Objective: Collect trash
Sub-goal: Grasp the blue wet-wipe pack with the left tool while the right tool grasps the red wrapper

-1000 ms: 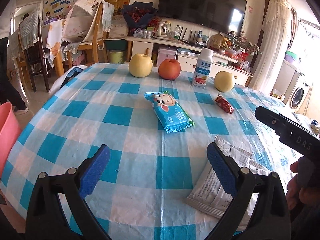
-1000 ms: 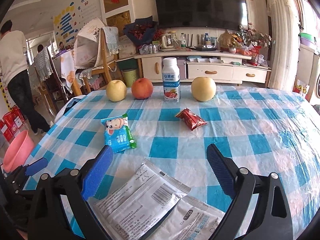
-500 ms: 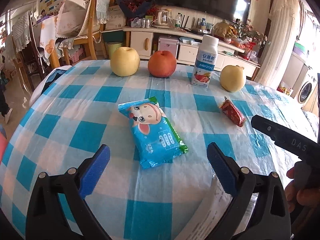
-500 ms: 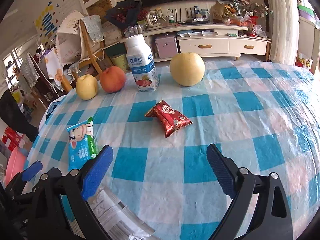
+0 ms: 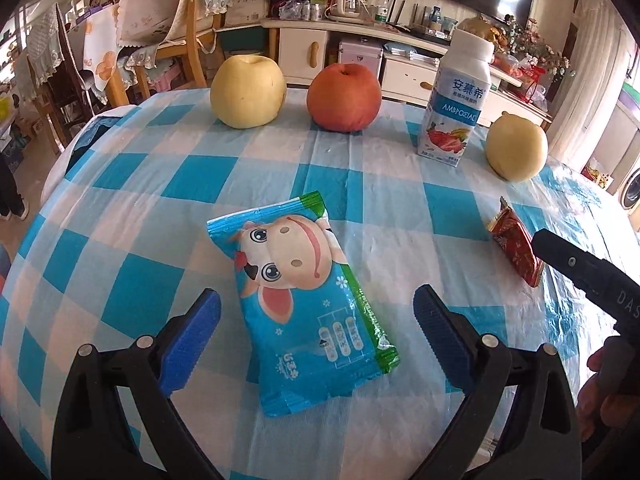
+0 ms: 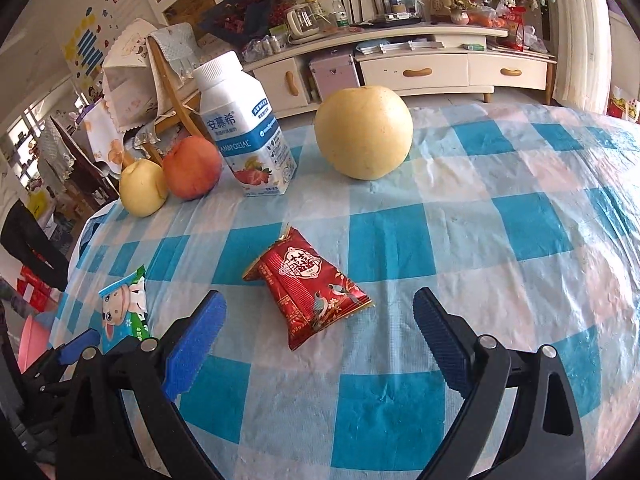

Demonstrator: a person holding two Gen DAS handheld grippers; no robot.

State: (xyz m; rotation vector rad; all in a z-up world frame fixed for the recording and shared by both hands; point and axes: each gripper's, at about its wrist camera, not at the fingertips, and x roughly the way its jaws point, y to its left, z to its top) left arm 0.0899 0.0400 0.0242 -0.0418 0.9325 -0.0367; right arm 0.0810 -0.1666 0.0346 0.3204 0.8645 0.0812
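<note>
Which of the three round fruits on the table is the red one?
The middle one: it sits between the left yellow fruit and the milk bottle. The other yellow fruit is right of the bottle.

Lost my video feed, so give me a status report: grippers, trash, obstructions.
Left gripper open, straddling blue cow wrapper. Right gripper open, nearing red snack packet. Both wrappers flat on checkered tablecloth. Nothing in the way.

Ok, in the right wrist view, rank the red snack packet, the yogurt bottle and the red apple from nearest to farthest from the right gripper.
From the right gripper, jaws open:
1. Red snack packet, flat on the cloth just ahead of the fingers.
2. Yogurt bottle, upright, farther back and left.
3. Red apple, left of the bottle and partly behind it, touching a yellow pear.
</note>
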